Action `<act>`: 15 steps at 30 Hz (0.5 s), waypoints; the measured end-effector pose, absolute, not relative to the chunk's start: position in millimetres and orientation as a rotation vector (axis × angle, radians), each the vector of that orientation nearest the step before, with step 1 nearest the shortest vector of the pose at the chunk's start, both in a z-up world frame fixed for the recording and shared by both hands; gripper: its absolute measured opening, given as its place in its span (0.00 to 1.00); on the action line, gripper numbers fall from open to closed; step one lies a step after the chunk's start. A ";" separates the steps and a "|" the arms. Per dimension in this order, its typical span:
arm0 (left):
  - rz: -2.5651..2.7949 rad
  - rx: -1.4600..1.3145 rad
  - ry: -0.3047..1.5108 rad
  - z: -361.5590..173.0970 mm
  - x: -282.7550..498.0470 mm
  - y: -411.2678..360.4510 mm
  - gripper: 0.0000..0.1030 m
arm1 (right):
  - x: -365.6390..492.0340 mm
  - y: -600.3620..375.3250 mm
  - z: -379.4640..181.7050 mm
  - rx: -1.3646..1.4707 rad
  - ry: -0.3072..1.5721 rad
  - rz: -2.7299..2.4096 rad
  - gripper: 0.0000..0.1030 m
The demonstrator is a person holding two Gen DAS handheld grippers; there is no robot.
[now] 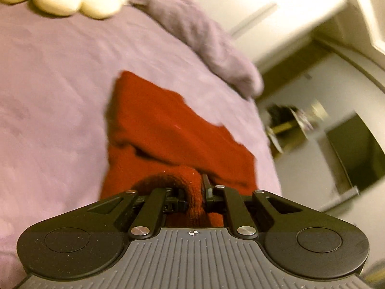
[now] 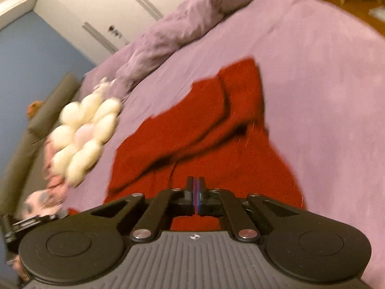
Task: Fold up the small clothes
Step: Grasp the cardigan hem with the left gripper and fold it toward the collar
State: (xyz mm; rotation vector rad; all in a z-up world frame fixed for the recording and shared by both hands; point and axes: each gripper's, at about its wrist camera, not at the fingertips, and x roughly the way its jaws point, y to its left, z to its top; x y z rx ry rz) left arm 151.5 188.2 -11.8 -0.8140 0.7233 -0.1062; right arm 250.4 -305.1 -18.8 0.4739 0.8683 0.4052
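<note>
closest in, the left gripper (image 1: 193, 187) has a bunched red knit edge pinched between its fingers, while the right gripper (image 2: 196, 192) has its fingers pressed together with nothing clearly between them, hovering low over the same cloth. that cloth is a red sweater (image 2: 204, 130), lying partly folded across the middle of the bed (image 2: 324, 77), one layer already doubled over another. it looks soft, light and limp, a fuzzy knit that will sag and stretch wherever it is lifted, so i would say hems, cuffs or a thick folded edge are the safest places to pinch, not a single loose layer. under it, the lilac bedspread is soft and a little rumpled, likely to give under pressure and drag along with the wool. a bunched duvet (image 2: 182, 31) lies along the far side, a cream flower-shaped cushion (image 2: 84, 134) sits near the headboard, and white wardrobe doors (image 2: 103, 4) stand behind.
</note>
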 end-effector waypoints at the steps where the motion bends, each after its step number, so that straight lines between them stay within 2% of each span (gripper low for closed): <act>1: -0.081 -0.832 0.733 -17.1 155.6 200.9 0.11 | 258.4 -296.8 -18.1 0.400 0.850 0.379 0.01; 5: -0.082 -0.762 0.776 -26.3 169.6 202.8 0.11 | 255.8 -275.5 -12.6 0.083 0.795 0.453 0.08; 6: -0.094 -0.731 0.784 -27.6 168.9 200.4 0.11 | 250.1 -275.1 -14.5 0.070 0.829 0.518 0.21; 8: -0.100 -0.698 0.799 -30.8 165.7 198.6 0.11 | 236.2 -279.8 -21.5 0.080 0.921 0.590 0.39; 11: -0.092 -0.719 0.798 -35.4 150.1 202.0 0.11 | 205.5 -282.1 -24.6 -0.020 0.954 0.608 0.43; 12: -0.089 -0.730 0.793 -36.9 145.5 203.2 0.11 | 196.5 -286.2 -25.1 0.000 0.971 0.592 0.53; 13: -0.087 -0.738 0.787 -38.0 141.7 203.0 0.11 | 193.4 -291.4 -28.0 0.062 1.024 0.566 0.58; 15: -0.088 -0.742 0.770 -35.2 130.8 202.0 0.11 | 191.8 -299.1 -30.8 0.184 1.106 0.493 0.59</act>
